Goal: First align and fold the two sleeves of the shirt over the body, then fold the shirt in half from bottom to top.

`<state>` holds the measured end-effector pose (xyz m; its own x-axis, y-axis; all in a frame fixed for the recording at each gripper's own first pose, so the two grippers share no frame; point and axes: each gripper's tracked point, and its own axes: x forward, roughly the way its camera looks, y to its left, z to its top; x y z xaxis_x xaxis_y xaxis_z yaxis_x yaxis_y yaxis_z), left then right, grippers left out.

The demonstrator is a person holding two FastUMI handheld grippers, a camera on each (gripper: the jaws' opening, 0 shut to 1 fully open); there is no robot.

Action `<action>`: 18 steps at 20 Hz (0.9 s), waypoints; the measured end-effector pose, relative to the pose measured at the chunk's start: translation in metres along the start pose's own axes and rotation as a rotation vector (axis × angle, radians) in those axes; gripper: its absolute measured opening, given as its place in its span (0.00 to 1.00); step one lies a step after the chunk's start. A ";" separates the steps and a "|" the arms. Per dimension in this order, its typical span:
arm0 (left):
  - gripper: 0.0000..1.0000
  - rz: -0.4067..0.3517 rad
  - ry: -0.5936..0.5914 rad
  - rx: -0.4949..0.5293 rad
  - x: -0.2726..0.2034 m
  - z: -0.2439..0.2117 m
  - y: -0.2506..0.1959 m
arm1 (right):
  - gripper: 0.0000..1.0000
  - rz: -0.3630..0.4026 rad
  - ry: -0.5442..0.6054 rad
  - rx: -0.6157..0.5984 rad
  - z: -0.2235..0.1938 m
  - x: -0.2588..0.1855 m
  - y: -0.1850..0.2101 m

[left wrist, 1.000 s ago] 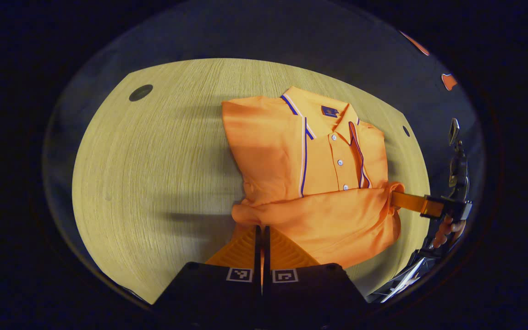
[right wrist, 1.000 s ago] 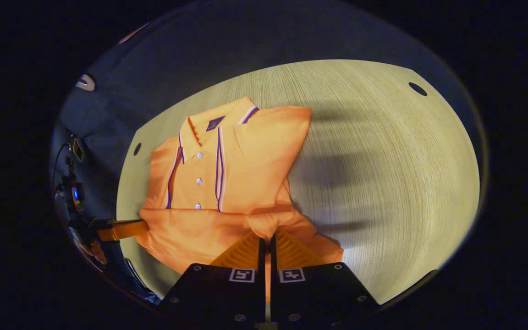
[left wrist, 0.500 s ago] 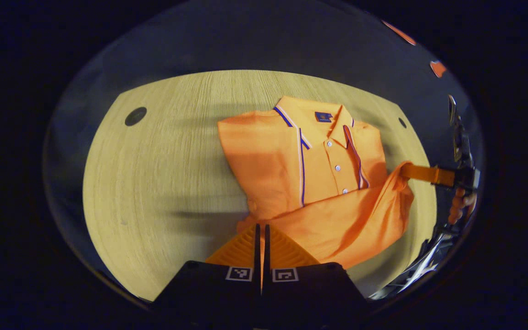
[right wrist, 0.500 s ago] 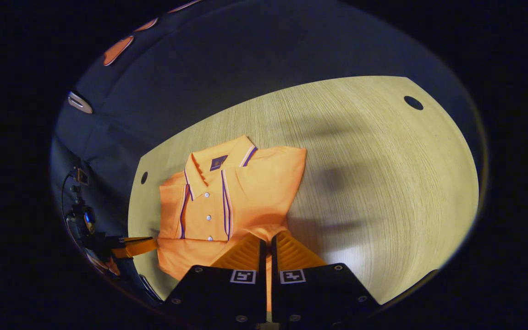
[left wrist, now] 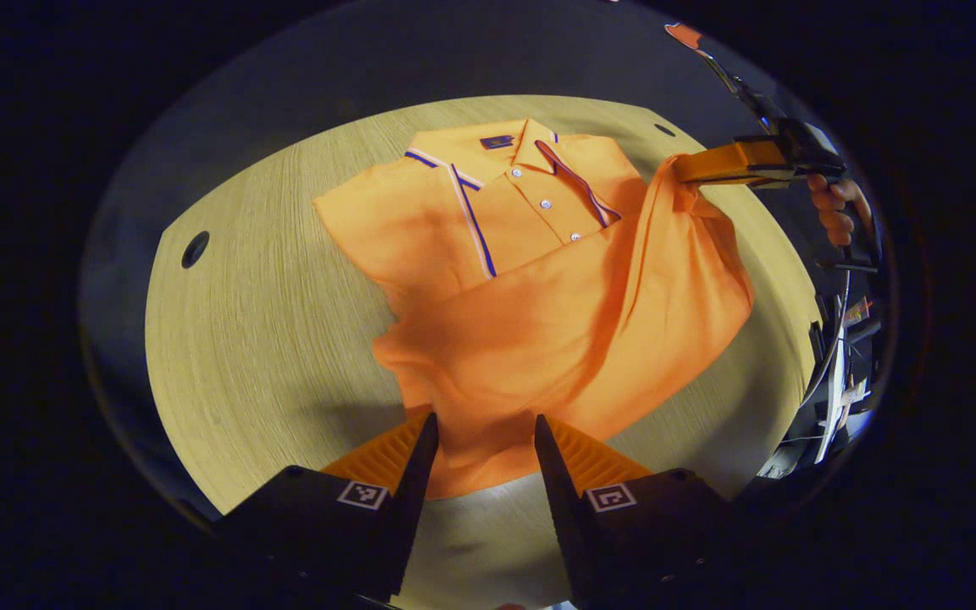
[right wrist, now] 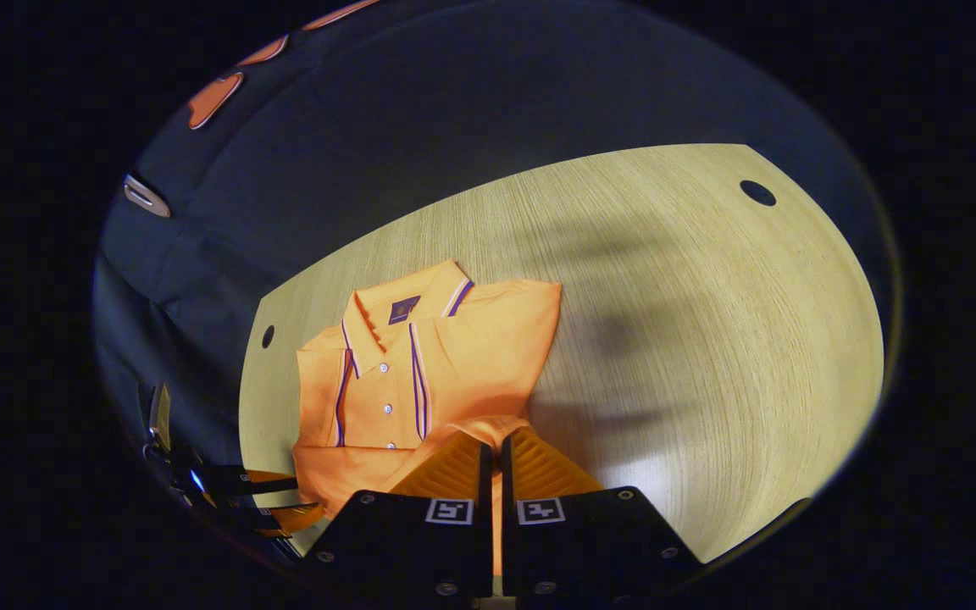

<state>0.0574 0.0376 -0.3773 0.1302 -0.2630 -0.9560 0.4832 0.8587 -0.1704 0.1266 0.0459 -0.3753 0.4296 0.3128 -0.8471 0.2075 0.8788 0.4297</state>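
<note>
An orange polo shirt (left wrist: 530,288) lies on a pale wood-grain table (left wrist: 268,322), its collar (left wrist: 496,146) toward the table's far edge and its long axis running from the near edge to the far one. The sleeves are folded in over the body. The bottom part is lifted and drapes toward the placket buttons.

The left gripper (left wrist: 481,440) has its fingers spread apart, with the loose hem lying between them and neither finger pressing it. The right gripper (right wrist: 490,462) is clenched on a corner of the hem; in the left gripper view it holds that corner raised above the table, with a hand (left wrist: 834,212) behind it.

The table has round holes (left wrist: 195,249) near its corners. Dark cloth walls (right wrist: 454,127) stand behind it.
</note>
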 end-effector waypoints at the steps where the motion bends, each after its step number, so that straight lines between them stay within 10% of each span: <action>1: 0.72 0.001 0.003 -0.025 0.004 0.001 -0.002 | 0.05 -0.002 -0.004 0.001 0.001 0.000 -0.001; 5: 0.70 0.076 0.001 -0.052 0.010 0.008 0.002 | 0.05 -0.009 -0.001 0.007 0.001 -0.001 -0.003; 8: 0.13 0.076 -0.037 -0.064 0.014 0.018 -0.004 | 0.05 0.002 -0.003 0.013 0.003 -0.001 -0.001; 18: 0.13 0.050 -0.265 -0.149 -0.036 0.116 0.022 | 0.05 0.055 -0.085 0.004 0.049 -0.010 0.020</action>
<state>0.1641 0.0150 -0.3184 0.3811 -0.3073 -0.8719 0.3407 0.9234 -0.1765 0.1696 0.0433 -0.3433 0.5138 0.3289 -0.7923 0.1844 0.8597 0.4764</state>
